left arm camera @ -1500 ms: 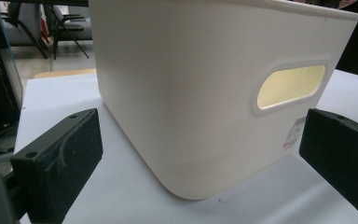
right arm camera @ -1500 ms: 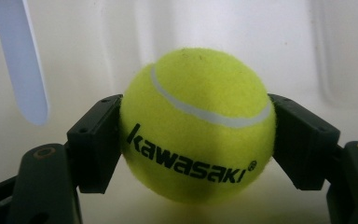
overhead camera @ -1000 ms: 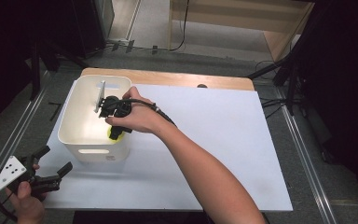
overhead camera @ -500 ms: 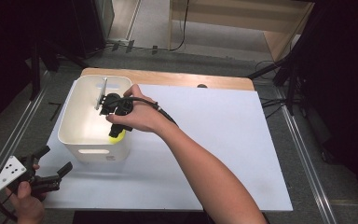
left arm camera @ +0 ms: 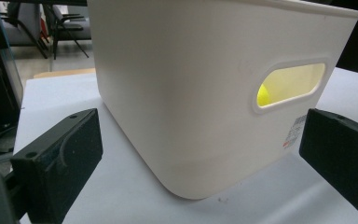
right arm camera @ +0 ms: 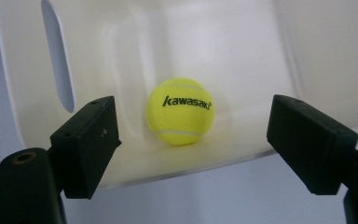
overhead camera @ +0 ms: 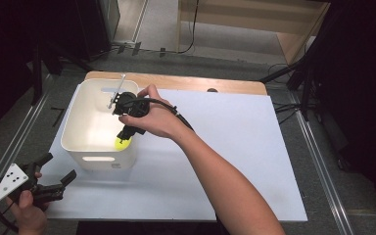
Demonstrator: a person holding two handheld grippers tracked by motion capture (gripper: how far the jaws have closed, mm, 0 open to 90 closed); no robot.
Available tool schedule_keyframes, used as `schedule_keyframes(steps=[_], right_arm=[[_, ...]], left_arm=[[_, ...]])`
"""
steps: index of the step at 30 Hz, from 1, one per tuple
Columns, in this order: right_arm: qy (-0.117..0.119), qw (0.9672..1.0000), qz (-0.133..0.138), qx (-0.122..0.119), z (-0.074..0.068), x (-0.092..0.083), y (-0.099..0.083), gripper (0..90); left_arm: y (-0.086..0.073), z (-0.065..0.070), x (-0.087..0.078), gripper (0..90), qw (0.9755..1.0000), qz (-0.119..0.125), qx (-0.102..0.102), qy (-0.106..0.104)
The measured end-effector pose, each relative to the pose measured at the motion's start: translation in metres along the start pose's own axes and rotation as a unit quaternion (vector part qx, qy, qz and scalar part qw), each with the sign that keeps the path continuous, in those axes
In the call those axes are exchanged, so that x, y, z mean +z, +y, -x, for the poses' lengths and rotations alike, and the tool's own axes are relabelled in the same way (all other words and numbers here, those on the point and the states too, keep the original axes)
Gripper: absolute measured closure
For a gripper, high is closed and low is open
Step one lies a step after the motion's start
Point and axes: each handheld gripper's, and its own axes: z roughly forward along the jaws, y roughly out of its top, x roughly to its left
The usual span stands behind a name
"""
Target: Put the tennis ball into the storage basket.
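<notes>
Here, from the high view, I see my right gripper [overhead camera: 126, 133] held over the white bin's [overhead camera: 73, 132] near wall at centre left, with a yellow tennis ball [overhead camera: 123, 143] just peeking out beneath it. The right gripper view makes it plain: the ball [right arm camera: 181, 111] lies alone on the bin's floor [right arm camera: 242, 56], mid-frame, and my jaws stand apart with nothing gripped. The left gripper [overhead camera: 49, 183], lower left, is spread wide on the table [overhead camera: 235, 147]; its view catches the yellow through the bin's handle slot [left arm camera: 290, 86].

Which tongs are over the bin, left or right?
The right tongs, above the white bin and its yellow ball; the left tongs sit outside it.
</notes>
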Motion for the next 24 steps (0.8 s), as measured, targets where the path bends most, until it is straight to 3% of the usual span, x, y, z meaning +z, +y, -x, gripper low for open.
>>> schedule_keyframes(steps=[12, 24], right_arm=[[-0.013, 0.9985, 0.052, -0.003, 0.000, -0.020, -0.017, 15.8], [-0.026, 0.9938, 0.106, 0.020, 0.008, -0.038, -0.045, 15.8]], left_arm=[[0.000, 0.001, 0.001, 0.0, 1.0000, -0.003, 0.003, 0.000], [0.000, 0.000, 0.001, 0.0, 1.0000, -0.007, 0.006, -0.001]])
